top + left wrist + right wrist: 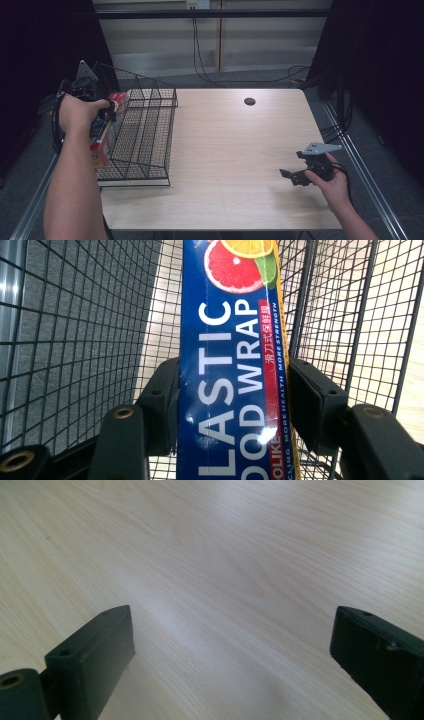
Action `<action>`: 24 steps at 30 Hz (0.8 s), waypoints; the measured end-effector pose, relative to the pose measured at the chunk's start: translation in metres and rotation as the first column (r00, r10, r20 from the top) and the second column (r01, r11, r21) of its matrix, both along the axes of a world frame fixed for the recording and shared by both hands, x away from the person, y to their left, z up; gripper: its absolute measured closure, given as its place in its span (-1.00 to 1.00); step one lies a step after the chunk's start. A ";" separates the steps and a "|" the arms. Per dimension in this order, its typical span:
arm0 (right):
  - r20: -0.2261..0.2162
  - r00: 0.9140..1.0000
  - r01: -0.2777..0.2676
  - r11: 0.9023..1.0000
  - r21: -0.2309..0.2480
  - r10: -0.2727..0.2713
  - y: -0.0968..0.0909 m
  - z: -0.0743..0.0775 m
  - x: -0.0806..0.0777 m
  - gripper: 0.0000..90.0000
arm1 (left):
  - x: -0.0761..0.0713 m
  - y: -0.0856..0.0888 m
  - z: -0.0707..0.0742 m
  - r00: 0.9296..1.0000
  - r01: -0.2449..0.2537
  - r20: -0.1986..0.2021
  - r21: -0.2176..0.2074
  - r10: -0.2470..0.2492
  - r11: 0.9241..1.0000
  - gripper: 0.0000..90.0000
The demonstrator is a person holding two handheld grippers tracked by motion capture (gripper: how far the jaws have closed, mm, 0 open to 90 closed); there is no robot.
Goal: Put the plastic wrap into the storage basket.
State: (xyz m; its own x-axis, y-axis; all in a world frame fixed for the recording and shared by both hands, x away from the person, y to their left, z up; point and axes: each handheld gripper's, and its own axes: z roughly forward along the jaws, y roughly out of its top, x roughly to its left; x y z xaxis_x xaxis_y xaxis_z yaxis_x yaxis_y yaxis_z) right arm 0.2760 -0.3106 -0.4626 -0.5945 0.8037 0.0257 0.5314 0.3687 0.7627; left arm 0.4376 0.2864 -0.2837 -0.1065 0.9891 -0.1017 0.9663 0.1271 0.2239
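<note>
Left gripper (234, 390) has its pads (312, 395) pressed to both narrow sides of the plastic food wrap box (230, 365), a firm clamp; the blue box runs lengthways away between the jaws, down inside the black wire basket (75, 340); from above, that box (102, 132) sits at the basket's (145, 135) left wall, at the table's (235, 150) left edge; over on the other side, the right gripper (230, 650) holds its jaws wide apart over bare wood, nothing between them; right hand (332, 182) low near the table's right edge.
</note>
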 end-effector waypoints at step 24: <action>0.000 1.000 -0.004 1.000 -0.011 0.004 0.001 -0.001 0.000 -0.92 | -0.010 -0.005 0.023 0.993 0.006 0.121 -0.065 0.002 0.998 -0.21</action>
State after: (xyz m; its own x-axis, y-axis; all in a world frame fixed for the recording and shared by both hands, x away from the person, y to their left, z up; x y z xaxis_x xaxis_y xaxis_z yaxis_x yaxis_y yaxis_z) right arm 0.2757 -0.3094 -0.4632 -0.5977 0.8015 0.0167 0.5300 0.3794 0.7584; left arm 0.4272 0.2815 -0.2611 -0.0872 0.9802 -0.1775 0.9328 0.1429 0.3309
